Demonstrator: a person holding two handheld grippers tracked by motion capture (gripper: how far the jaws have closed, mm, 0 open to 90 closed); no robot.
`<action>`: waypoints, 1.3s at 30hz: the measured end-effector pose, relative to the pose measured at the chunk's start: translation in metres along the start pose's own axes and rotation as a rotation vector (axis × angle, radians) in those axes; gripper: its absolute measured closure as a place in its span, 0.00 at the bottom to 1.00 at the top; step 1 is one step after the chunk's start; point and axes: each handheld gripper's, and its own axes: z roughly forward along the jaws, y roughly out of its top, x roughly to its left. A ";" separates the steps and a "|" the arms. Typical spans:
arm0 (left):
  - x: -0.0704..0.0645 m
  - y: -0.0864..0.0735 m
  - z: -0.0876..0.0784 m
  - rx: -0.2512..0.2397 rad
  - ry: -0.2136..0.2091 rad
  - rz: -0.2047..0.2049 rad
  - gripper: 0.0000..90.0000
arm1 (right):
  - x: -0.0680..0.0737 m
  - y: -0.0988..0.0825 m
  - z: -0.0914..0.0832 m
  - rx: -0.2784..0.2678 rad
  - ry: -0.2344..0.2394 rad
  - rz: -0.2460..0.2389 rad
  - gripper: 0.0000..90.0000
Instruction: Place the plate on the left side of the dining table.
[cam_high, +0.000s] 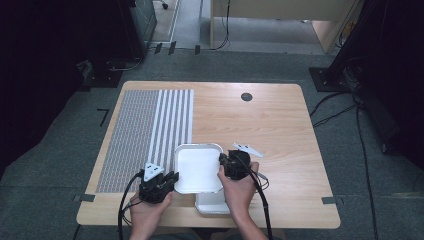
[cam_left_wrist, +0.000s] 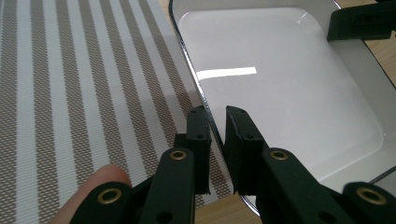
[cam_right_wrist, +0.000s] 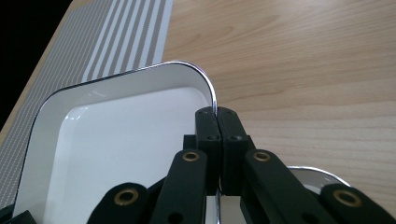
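Observation:
A white rectangular tray (cam_high: 197, 167) with a thin metal rim sits near the table's front edge, between my two grippers. My left gripper (cam_high: 172, 177) is at its left rim. In the left gripper view the black jaws (cam_left_wrist: 217, 112) stand either side of that rim, shut on it, over the tray's glossy inside (cam_left_wrist: 289, 84). My right gripper (cam_high: 222, 160) holds the opposite rim near a far corner. In the right gripper view its jaws (cam_right_wrist: 217, 112) are pressed together on the tray's edge (cam_right_wrist: 121, 135). The tray holds nothing.
A second white tray (cam_high: 212, 205) lies partly under the first at the front edge, its rim (cam_right_wrist: 313, 175) showing beside the right jaws. A grey and white striped placemat (cam_high: 145, 135) covers the table's left side. A round cable hole (cam_high: 246, 97) is at the back.

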 end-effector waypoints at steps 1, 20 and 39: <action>0.003 0.001 -0.001 -0.001 0.005 0.000 0.90 | 0.003 0.001 0.002 0.001 0.003 -0.001 1.00; 0.052 0.016 -0.012 -0.025 0.071 -0.022 0.91 | 0.053 0.016 0.036 0.029 0.033 -0.015 1.00; 0.109 0.033 -0.004 -0.017 0.137 -0.070 0.94 | 0.094 0.026 0.085 0.067 0.052 0.003 1.00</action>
